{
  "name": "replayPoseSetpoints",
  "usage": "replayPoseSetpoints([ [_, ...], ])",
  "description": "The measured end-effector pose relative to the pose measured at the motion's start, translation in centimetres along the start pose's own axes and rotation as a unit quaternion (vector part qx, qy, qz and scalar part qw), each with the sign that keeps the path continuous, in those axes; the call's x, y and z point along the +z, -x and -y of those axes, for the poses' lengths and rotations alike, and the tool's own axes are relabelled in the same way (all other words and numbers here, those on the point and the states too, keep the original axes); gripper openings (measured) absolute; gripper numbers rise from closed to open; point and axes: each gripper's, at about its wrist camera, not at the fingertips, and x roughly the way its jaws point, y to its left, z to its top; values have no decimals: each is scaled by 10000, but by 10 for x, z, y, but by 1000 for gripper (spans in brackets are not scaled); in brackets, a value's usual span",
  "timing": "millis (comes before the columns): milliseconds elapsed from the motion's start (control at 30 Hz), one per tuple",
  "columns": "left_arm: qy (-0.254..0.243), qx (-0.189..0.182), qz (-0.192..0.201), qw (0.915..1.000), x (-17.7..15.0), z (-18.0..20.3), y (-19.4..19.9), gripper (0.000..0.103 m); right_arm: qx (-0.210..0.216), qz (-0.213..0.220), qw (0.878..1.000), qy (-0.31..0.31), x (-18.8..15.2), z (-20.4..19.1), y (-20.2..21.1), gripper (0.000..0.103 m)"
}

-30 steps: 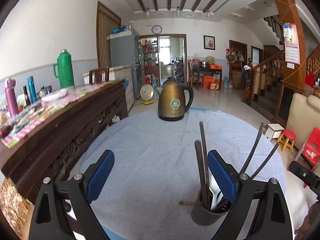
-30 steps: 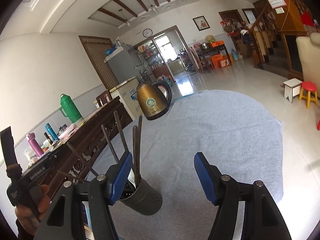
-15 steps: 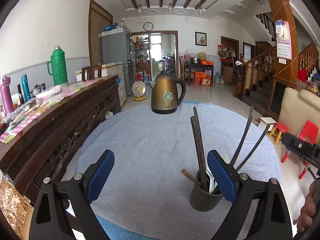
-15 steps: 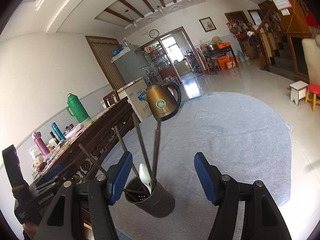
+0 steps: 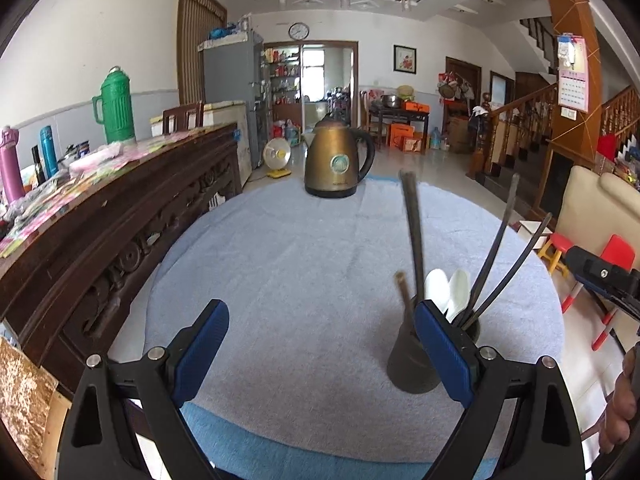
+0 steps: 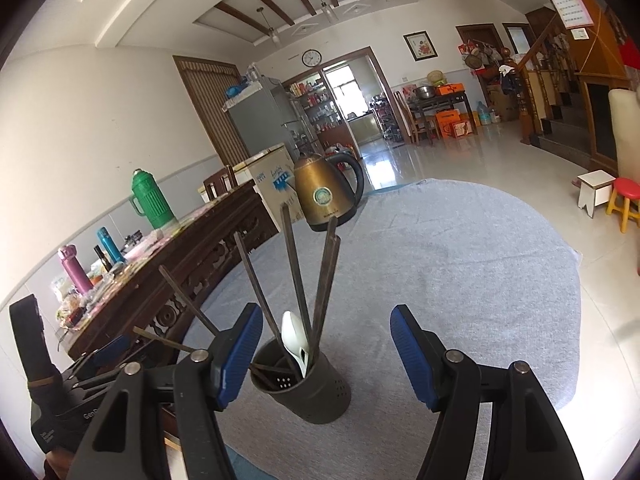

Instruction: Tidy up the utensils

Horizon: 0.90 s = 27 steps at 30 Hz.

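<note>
A dark utensil holder point(image 6: 308, 390) stands upright on a round table with a light blue cloth point(image 6: 460, 280). Long dark chopsticks point(image 6: 296, 276) stick up out of it and lean different ways. White spoons point(image 6: 295, 340) sit in it too.

In the right wrist view, the right gripper point(image 6: 326, 354) has its blue jaws wide apart. The holder is in the gap between them, closer to the left jaw. The jaws are not pressing on it. Nothing is held.

In the left wrist view, the left gripper point(image 5: 322, 348) also has its jaws wide apart, with only cloth between them. The holder point(image 5: 408, 364) stands just behind the right jaw, which hides part of it. Nothing is held here either.

A gold kettle point(image 5: 338, 160) with a black handle stands at the far side of the table, well apart from the holder. A dark wooden cabinet point(image 5: 120, 216) runs along the left, with a green thermos point(image 5: 114, 104) on top. A hand point(image 5: 622, 404) shows at the right edge.
</note>
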Motion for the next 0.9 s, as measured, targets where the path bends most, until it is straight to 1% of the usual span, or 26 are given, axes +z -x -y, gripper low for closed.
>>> replayPoseSetpoints([
  [133,57,97,-160,9998,-4,-2,-3,94,46,-63,10000,-10,-1,-2,-1,70],
  [200,44,146,-142,9998,-4,0,-1,94,46,-60,9999,81,-2,-9,0,70],
  [333,-63,383,-163,9991,-2,7,4,94,-45,-91,9995,295,-4,-24,3,70],
  [500,-67,425,-252,9988,-1,11,9,94,-313,-287,9989,193,-7,-32,10,70],
  [600,-105,485,-262,9984,-2,16,16,94,-660,-371,9967,284,-12,-38,18,70],
  [767,-114,539,-226,9982,-3,20,32,94,-772,-439,9957,256,-20,-41,34,70],
  [900,-136,616,-155,9979,-3,22,42,94,-743,-430,9959,274,-25,-45,44,70],
])
